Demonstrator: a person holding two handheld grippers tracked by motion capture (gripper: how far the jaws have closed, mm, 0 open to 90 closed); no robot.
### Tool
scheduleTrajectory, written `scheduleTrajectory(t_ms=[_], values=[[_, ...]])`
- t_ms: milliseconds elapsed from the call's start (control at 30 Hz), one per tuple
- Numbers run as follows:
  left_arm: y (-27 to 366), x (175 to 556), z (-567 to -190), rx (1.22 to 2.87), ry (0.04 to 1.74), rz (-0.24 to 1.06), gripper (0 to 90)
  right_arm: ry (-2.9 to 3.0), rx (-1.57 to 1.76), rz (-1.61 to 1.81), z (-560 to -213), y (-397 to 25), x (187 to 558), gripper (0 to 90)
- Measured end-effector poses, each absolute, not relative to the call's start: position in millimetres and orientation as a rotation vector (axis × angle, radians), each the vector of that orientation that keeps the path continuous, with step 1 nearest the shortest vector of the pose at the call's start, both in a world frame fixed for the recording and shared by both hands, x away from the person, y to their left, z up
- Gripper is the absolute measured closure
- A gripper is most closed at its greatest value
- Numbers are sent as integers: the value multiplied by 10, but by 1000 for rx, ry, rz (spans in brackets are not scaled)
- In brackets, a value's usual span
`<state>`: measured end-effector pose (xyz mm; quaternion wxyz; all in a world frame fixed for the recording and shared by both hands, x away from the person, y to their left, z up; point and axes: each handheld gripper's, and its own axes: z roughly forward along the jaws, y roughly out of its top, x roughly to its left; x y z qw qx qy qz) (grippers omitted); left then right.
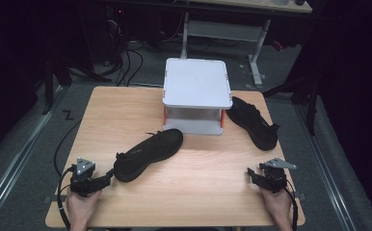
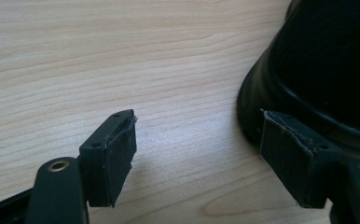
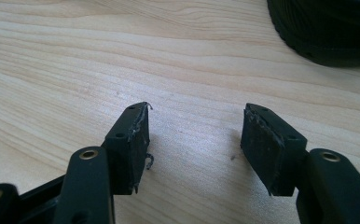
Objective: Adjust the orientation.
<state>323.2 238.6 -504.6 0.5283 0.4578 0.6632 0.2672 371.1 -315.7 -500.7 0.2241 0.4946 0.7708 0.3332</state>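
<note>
Two black shoes lie on the wooden table. One shoe lies slantwise at centre left, its heel toward my left gripper. That gripper is open, and in the left gripper view its right jaw sits just beside the shoe's heel, with bare wood between the jaws. The other shoe lies at the back right beside a white two-level stand. My right gripper is open near the front right edge; the right gripper view has its jaws over bare wood, with the shoe's edge farther off.
The white stand with orange posts takes up the back centre of the table. Cables trail from both grippers off the front edge. Beyond the table are a dark floor, loose cables and a desk frame.
</note>
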Motion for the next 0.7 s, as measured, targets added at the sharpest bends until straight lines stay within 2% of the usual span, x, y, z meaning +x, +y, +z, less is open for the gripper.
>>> scheduleTrajectory(t_ms=[500, 700], values=[[2211, 2955, -4634, 1154, 1407, 580, 263, 2128, 1362, 919, -5008, -3158, 3712, 419], [2077, 2983, -4495, 1204, 1351, 564, 265, 2128, 1360, 918, -5008, -3158, 3714, 418]])
